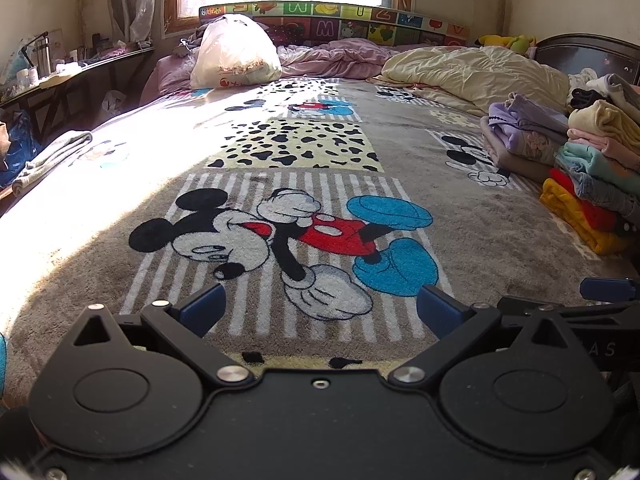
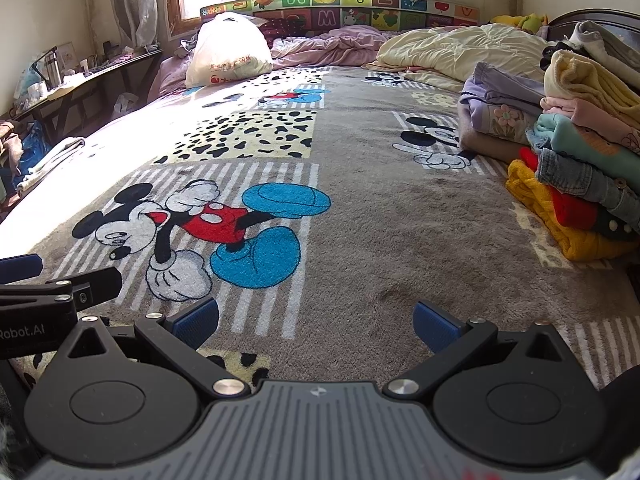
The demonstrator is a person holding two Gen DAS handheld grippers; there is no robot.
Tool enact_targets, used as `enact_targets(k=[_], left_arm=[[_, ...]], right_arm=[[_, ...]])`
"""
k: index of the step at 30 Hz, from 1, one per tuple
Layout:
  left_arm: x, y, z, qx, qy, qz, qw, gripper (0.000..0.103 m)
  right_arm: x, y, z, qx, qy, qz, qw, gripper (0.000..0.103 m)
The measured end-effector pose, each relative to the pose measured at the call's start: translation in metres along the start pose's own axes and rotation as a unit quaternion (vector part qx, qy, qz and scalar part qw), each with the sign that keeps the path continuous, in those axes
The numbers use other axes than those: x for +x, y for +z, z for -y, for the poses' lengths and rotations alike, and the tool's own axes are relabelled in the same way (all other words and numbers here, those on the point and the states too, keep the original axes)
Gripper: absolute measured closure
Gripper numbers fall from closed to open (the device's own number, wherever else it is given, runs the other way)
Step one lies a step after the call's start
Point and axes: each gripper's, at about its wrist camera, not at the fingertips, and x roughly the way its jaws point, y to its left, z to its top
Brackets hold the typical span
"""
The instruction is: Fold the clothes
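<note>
Both grippers are hovering low over the bed, angled down at the cartoon-mouse blanket (image 1: pixel 280 152) that covers it. The left gripper (image 1: pixel 320 310) is standing with its blue pads spread wide and nothing between them, and the right gripper (image 2: pixel 316 326) is doing the same; each is looking at bare blanket only.

The clothes are sitting at the right side of the bed. A tall stack of folded clothes (image 2: pixel 580 168) is resting on the blanket there, yellow at the bottom, then red, denim, teal, pink and pale yellow above, and a lower purple pile (image 2: pixel 496 116) is lying just beside it, farther back. Both look neatly squared, so a good share of the folding is appearing to be done already.

What is left is harder to judge. No loose garment is lying on the open stretch of blanket in front of the grippers. A folded grey towel (image 1: pixel 52 156) is lying at the left edge of the bed, well apart from the stacks. A white plastic bag (image 1: pixel 236 52) is sitting at the far end near the rumpled cream quilt (image 1: pixel 472 72); whether it is holding more clothes cannot be told. The likely next move is fetching another piece, if any is remaining.
</note>
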Motion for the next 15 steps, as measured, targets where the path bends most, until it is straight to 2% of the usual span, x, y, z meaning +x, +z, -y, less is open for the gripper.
enact_targets(k=[15], left_arm=[[-0.0015, 0.0008, -0.0056, -0.001, -0.001, 0.001, 1.0000, 0.000]], right_arm=[[-0.0041, 0.0013, 0.0029, -0.002, -0.001, 0.002, 1.000, 0.000]])
